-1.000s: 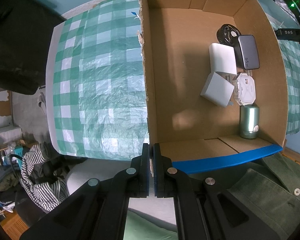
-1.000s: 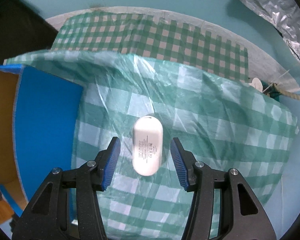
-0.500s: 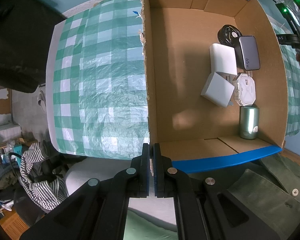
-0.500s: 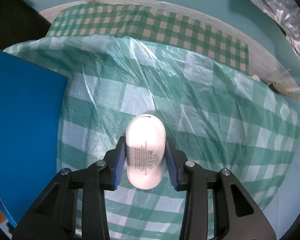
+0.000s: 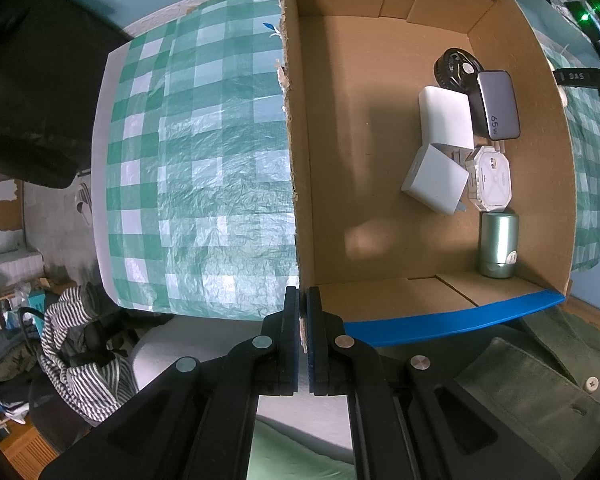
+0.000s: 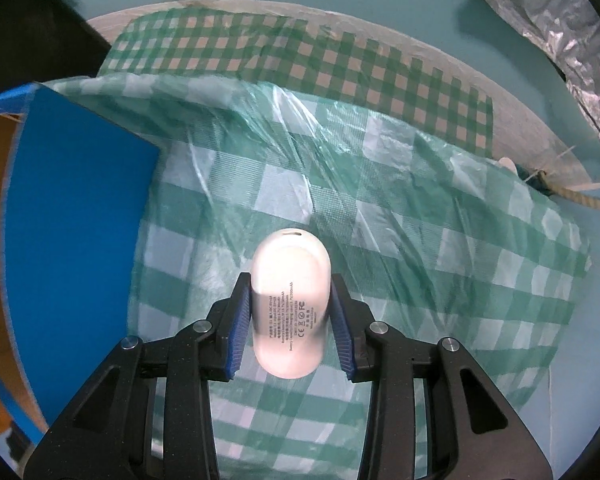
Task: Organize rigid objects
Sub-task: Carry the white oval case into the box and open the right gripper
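My right gripper [image 6: 290,316] is shut on a white rounded power bank [image 6: 290,300] and holds it above the green checked tablecloth [image 6: 420,240]. My left gripper [image 5: 303,308] is shut on the near corner edge of the open cardboard box [image 5: 300,160]. Inside the box, along its right side, lie a black round device [image 5: 456,66], a grey charger marked 65W [image 5: 498,104], a white flat block [image 5: 446,116], a white cube charger [image 5: 434,186], a white octagonal item [image 5: 492,180] and a green cylinder [image 5: 498,244]. The box's blue outer wall [image 6: 72,208] shows at the left of the right wrist view.
The tablecloth [image 5: 204,160] covers the table left of the box. Crinkled silver foil [image 6: 560,40] hangs at the far right. A rope [image 6: 580,200] lies at the table's right edge. Striped clothing [image 5: 80,352] lies below the table.
My right gripper closed on the power bank and lifted it off the cloth. My left gripper stayed shut on the box edge.
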Demonstrator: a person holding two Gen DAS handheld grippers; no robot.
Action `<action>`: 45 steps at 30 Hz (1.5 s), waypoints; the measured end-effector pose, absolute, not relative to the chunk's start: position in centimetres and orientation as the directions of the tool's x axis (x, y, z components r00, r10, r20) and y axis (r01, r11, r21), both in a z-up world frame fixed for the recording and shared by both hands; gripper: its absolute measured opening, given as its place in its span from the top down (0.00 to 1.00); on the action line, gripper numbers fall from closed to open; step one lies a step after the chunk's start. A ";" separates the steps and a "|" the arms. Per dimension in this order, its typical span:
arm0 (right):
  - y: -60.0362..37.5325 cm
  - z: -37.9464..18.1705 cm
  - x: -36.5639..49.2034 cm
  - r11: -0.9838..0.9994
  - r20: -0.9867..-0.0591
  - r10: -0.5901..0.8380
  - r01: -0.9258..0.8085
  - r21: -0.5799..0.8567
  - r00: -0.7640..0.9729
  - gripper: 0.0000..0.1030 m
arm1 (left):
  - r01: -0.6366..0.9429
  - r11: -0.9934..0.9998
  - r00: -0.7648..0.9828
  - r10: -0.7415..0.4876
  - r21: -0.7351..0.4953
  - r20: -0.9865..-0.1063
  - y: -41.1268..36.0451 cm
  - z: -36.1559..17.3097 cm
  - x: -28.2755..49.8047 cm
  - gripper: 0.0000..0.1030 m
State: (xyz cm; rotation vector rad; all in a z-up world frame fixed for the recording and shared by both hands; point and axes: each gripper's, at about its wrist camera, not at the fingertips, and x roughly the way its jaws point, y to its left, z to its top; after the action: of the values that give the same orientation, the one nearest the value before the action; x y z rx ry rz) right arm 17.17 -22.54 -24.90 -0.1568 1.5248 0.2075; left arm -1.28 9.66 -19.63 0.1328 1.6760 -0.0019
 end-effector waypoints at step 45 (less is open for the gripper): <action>-8.9 -16.2 13.2 0.839 -0.981 0.172 -0.534 0.099 0.090 0.64 | 0.094 0.993 -0.101 0.081 0.071 -0.992 9.4 -19.8 -1.2 0.97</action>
State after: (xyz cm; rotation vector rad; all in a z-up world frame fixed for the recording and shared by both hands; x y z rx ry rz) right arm 13.18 -8.86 -16.21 -0.3177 1.3883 0.5386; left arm -1.15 9.37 -19.80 0.1330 1.6740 -0.0117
